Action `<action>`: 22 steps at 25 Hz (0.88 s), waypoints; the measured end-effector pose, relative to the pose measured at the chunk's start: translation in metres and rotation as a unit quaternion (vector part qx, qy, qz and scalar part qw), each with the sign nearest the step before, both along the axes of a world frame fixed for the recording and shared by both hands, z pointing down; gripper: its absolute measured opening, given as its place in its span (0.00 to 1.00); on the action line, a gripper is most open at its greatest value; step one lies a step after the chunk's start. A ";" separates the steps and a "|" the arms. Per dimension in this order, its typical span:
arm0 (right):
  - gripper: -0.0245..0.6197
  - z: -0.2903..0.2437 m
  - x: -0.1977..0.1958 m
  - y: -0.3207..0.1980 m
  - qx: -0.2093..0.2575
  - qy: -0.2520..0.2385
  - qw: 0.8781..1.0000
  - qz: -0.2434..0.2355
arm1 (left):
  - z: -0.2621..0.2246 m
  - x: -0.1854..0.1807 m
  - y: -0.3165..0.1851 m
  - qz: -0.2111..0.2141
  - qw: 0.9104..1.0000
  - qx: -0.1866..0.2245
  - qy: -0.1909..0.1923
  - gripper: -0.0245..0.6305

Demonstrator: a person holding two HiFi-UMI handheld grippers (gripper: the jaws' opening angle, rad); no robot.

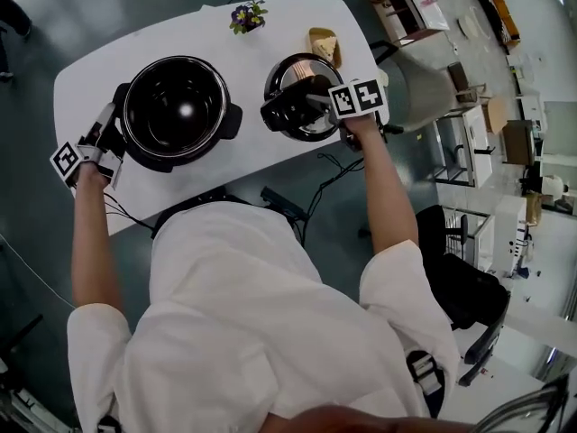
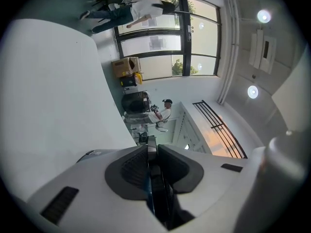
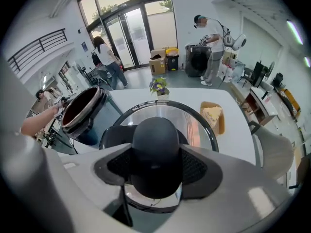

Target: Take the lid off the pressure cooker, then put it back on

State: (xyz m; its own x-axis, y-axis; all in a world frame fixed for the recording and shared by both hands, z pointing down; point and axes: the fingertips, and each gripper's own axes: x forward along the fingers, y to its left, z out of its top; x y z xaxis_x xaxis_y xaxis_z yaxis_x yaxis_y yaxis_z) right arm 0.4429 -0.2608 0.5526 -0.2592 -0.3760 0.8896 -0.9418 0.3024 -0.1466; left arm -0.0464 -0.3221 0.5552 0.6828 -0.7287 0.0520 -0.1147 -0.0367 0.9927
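The open black pressure cooker pot [image 1: 176,111] stands on the white table [image 1: 90,70], left of middle. My left gripper [image 1: 114,120] is at the pot's left side. In the left gripper view its jaws [image 2: 151,164] are shut on a thin black edge, the pot's side handle [image 2: 158,193]. The steel lid [image 1: 302,97] with a black rim is over the table's right part, beside the pot. My right gripper [image 1: 317,104] is shut on the lid's round black knob [image 3: 155,144], which fills the gap between the pads [image 3: 201,166]. Whether the lid rests on the table is unclear.
A small flower pot [image 1: 247,14] and a wooden tray [image 1: 325,45] sit at the table's far edge. Cables [image 1: 334,165] hang off the near edge. A chair [image 1: 419,93] stands right of the table. People stand in the background of the right gripper view.
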 end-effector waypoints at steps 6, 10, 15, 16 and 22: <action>0.47 0.061 -0.004 -0.006 -0.042 -0.005 0.999 -0.015 | 0.003 -0.002 0.000 -0.021 1.000 -0.003 -0.009 0.15; 0.47 0.090 -0.008 -0.012 -0.040 0.002 0.999 -0.017 | 0.003 -0.004 0.000 -0.028 1.000 -0.003 -0.014 0.15; 0.47 0.111 -0.007 -0.017 -0.049 0.011 0.999 -0.020 | 0.002 -0.003 0.000 -0.032 0.999 -0.001 -0.018 0.15; 0.47 0.114 -0.007 -0.017 -0.051 0.015 0.998 -0.023 | 0.002 -0.003 0.000 -0.035 0.999 -0.001 -0.018 0.15; 0.47 0.126 -0.010 -0.022 -0.052 0.038 0.997 -0.039 | 0.002 -0.005 -0.001 -0.042 0.999 0.001 -0.017 0.15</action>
